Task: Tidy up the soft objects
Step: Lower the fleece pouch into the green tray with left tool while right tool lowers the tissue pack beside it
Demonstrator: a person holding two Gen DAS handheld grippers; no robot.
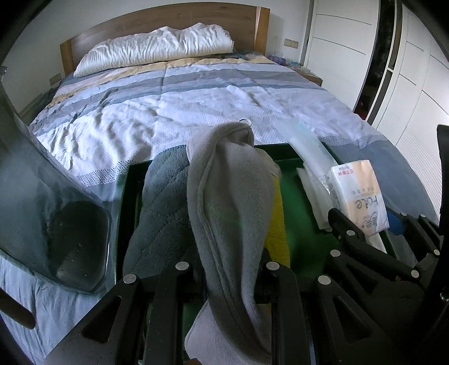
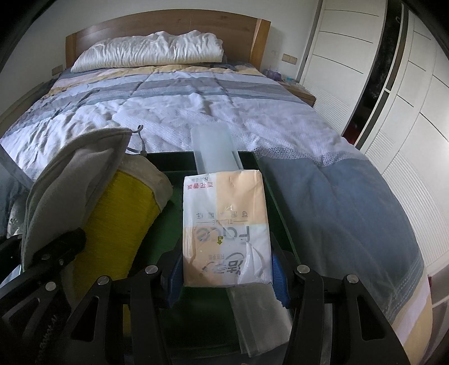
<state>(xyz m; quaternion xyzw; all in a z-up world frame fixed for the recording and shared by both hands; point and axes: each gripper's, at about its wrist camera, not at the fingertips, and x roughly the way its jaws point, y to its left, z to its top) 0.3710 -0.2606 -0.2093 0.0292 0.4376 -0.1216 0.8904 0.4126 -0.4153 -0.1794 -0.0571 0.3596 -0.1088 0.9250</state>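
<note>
A dark green tray [image 1: 306, 224] lies on the bed's foot. My left gripper [image 1: 228, 269] is shut on a grey fleece cloth [image 1: 227, 202] and holds it over the tray, above a blue-grey towel [image 1: 160, 213] and a yellow cloth [image 1: 276, 224]. My right gripper [image 2: 226, 272] is shut on a tissue pack [image 2: 224, 224] printed "Face", held over the tray's right side [image 2: 280, 221]. The grey cloth [image 2: 70, 179] and yellow cloth [image 2: 120, 221] show at the left of the right wrist view. A clear plastic pack [image 2: 216, 151] lies under the tissue pack's far end.
The bed carries a striped blue and white quilt [image 1: 196, 106] and a white pillow [image 1: 157, 47] by the wooden headboard [image 1: 179, 19]. A clear plastic lid or bin [image 1: 56, 224] stands left of the tray. White wardrobes [image 2: 393, 98] line the right side.
</note>
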